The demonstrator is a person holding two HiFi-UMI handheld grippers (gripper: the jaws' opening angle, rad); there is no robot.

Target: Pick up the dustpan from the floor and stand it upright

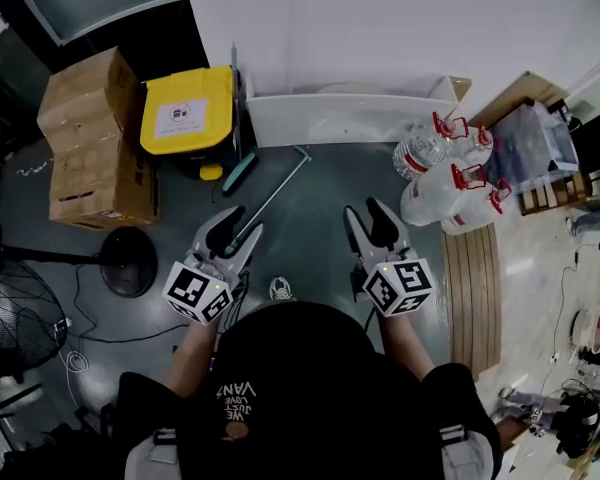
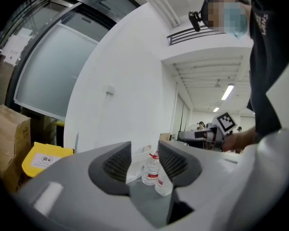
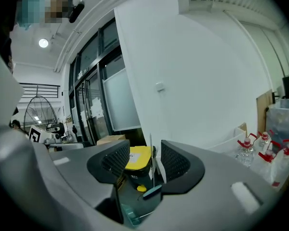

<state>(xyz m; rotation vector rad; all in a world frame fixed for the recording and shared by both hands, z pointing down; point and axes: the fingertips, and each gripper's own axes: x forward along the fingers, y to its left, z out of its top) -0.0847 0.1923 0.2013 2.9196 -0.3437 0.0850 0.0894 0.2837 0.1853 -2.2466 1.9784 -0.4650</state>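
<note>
The main hazard was judged to begin at the hand-held grippers themselves. The left hand-held gripper (image 1: 238,230) had its jaws well apart with nothing between them, only distant water bottles (image 2: 151,170) showing through the gap in its own view. The right hand-held gripper (image 1: 368,216) likewise stood wide and empty, touching nothing, with the yellow-lidded bin (image 3: 137,158) seen far beyond its pads. Neither had any contact with the task's thing. What was taken to be the dustpan (image 1: 272,194) lay flat on the dark floor (image 1: 325,193). Its thin metal handle ran diagonally, in the head view, from close by the left hand-held gripper's tips toward the white trough (image 1: 340,118) at the wall. The pan end could not be made out clearly. Such a slim, smooth rod was likely to roll or twist between the pads if pinched off-centre, and a grip far from the pan would probably let the heavier end swing down on lifting. Further out, the bin and the stacked cardboard boxes (image 1: 95,138) stood near on the left and the water bottles on the right, so a swinging handle could strike either. Stood without proper support, the dustpan could topple back.
</note>
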